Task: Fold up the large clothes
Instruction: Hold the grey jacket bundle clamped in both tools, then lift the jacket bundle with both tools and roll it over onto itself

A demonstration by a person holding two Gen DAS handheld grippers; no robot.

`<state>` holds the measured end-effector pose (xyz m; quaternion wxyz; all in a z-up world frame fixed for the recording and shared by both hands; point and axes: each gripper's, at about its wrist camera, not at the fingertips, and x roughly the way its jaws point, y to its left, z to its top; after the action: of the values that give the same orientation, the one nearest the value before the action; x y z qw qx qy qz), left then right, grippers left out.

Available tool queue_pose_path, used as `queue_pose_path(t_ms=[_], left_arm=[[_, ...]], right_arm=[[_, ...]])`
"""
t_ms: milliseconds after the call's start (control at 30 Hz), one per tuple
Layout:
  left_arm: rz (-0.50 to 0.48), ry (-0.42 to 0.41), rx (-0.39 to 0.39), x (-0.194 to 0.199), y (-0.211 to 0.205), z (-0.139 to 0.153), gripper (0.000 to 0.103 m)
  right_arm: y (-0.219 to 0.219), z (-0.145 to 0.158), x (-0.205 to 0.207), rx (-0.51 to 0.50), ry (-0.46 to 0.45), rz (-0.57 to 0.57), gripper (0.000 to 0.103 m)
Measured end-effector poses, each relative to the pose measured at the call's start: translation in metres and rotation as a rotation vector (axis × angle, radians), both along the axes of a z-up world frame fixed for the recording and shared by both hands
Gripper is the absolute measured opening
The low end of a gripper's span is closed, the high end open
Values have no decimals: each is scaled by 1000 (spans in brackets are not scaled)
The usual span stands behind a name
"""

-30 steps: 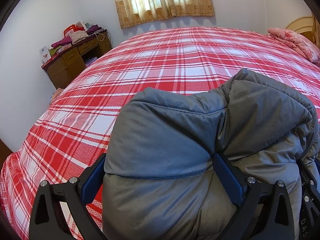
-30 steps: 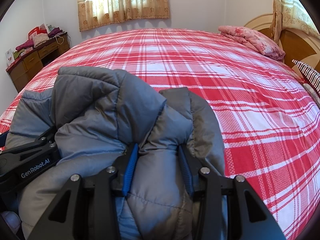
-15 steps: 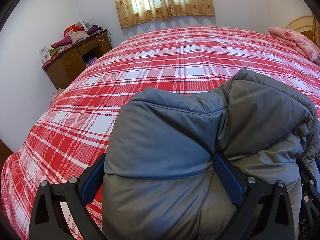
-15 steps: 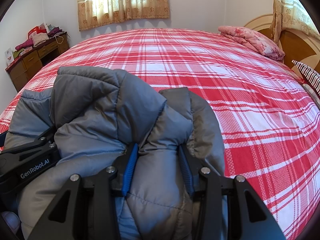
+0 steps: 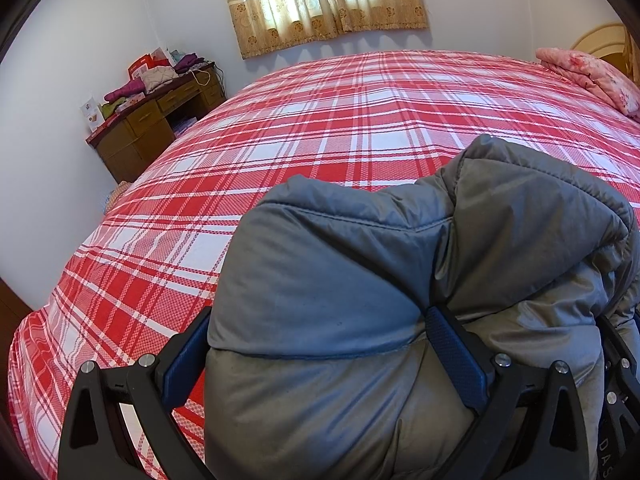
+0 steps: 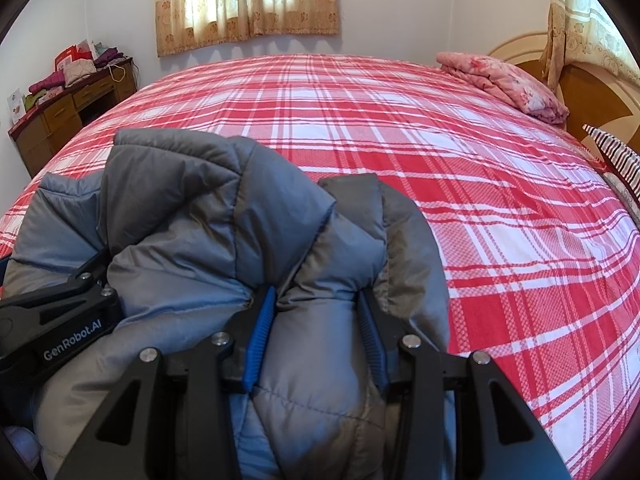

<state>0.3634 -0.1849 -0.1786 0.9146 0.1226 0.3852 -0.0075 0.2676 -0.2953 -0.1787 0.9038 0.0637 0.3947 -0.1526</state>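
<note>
Both clamped on grey jacket (image 6: 224,240): left tool (image 5: 320,356) wide, right tool (image 6: 316,332) narrower; bed (image 6: 500,220) ahead, below.

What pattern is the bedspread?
Red and white plaid bedspread; it shows best in the right wrist view.

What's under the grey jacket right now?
Around the grey jacket the red plaid bedspread shows, so it likely runs underneath. Both grippers, left and right, clamp it. Anything beneath the bundle is hidden.
</note>
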Motion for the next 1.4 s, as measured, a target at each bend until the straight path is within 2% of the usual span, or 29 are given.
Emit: queue_pose_path(t_ms=[333, 500, 567, 633, 700, 767, 833, 1033, 1100, 1200, 1233, 1267, 1300, 1367, 1400], left_arm=[[-1, 1, -1, 1, 1, 0, 102], [-38, 38, -19, -5, 8, 11, 102], [-68, 44, -83, -19, 22, 25, 102], [-109, 22, -124, -40, 41, 38, 102], [-138, 6, -138, -58, 58, 42, 102], [-151, 4, -154, -68, 72, 40, 102], [-166, 24, -183, -72, 84, 30, 102], [-181, 94, -325, -64, 91, 6, 102], [-194, 91, -339, -64, 88, 4, 102], [-228, 86, -351, -66, 82, 1, 101], [-253, 88, -364, -67, 79, 1, 90], [-281, 91, -376, -69, 76, 2, 69], [-311, 87, -354, -73, 68, 4, 65], [-337, 55, -276, -81, 54, 10, 41], [-344, 36, -232, -87, 48, 14, 34]], right_arm=[[-1, 0, -1, 12, -5, 1, 46], [-3, 2, -1, 28, -4, 12, 47], [-10, 9, -9, 66, -8, 38, 53], [-19, 16, -26, 112, -42, 30, 75], [-27, 21, -45, 141, -81, 23, 82], [-31, 20, -58, 135, -80, 34, 82], [-35, 15, -65, 184, -79, 41, 82], [-30, 3, -54, 279, -53, 106, 74], [-32, -2, -53, 317, -56, 116, 74], [-34, -4, -53, 350, -66, 142, 66], [-35, -5, -54, 372, -71, 155, 59], [-35, -6, -55, 404, -82, 172, 54], [-33, -6, -56, 416, -89, 181, 45], [-28, -5, -58, 414, -104, 200, 34], [-24, -2, -60, 410, -118, 210, 27]])
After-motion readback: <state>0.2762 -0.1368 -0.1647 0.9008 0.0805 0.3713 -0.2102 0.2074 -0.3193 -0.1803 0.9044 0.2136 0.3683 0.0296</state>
